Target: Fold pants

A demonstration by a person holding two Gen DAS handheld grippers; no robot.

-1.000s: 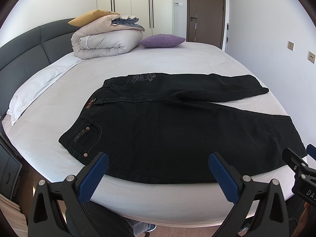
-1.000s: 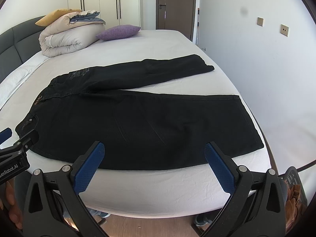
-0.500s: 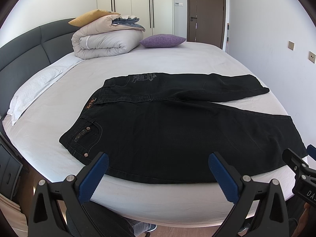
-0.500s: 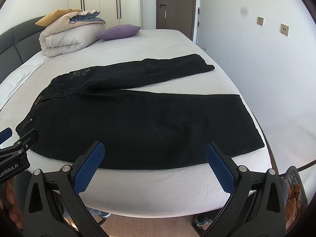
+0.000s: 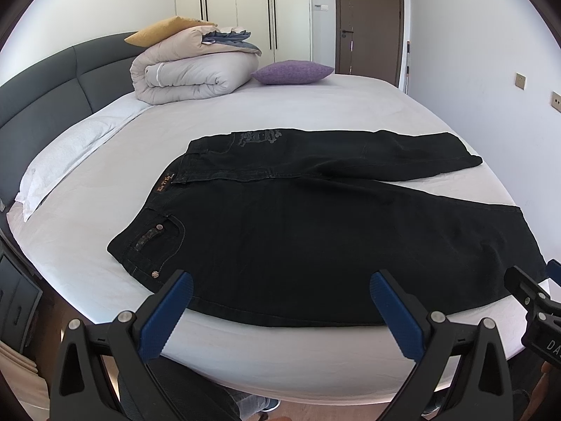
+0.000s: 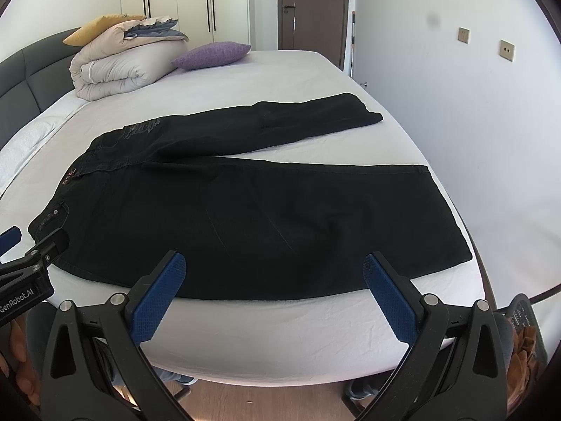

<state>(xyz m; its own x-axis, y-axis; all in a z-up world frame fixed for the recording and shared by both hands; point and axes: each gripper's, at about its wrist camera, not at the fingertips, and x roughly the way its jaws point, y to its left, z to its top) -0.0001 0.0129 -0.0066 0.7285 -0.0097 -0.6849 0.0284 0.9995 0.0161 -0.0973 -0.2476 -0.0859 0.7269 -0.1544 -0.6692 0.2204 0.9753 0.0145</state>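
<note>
The black pants (image 5: 315, 231) are lying spread flat on the bed (image 5: 280, 112), waistband toward the left, the two legs running off to the right in a shallow V – the nearer leg along the front edge of the mattress, the farther one angling away behind it. They are looking like denim: fairly heavy, limp rather than stiff, with thick seams and a riveted pocket (image 5: 157, 235) at the left hip, so the cloth is likely to drape and drag on the sheet rather than slide. Going left to right, the firm waistband corner by that pocket is probably the best hold for the left hand-held gripper (image 5: 280, 308), which is hovering released, blue pads wide apart, just short of the near edge and touching nothing. The right hand-held gripper (image 6: 273, 287) is likewise hanging spread and empty over the near leg; the double-stitched hem (image 6: 445, 210) at the far right is seeming the surest grip there, since a pinch in mid-leg would likely catch only one layer. The white sheet is lying smooth and taut, giving soft support. Beyond, a grey padded headboard (image 5: 42, 105) is standing at the left, a folded duvet (image 5: 193, 73) topped by a mustard cushion and a purple pillow (image 5: 291, 72) are resting at the back, and white wardrobes, a brown door (image 5: 368, 17) and a wall with switches are closing off the room to the right.
</note>
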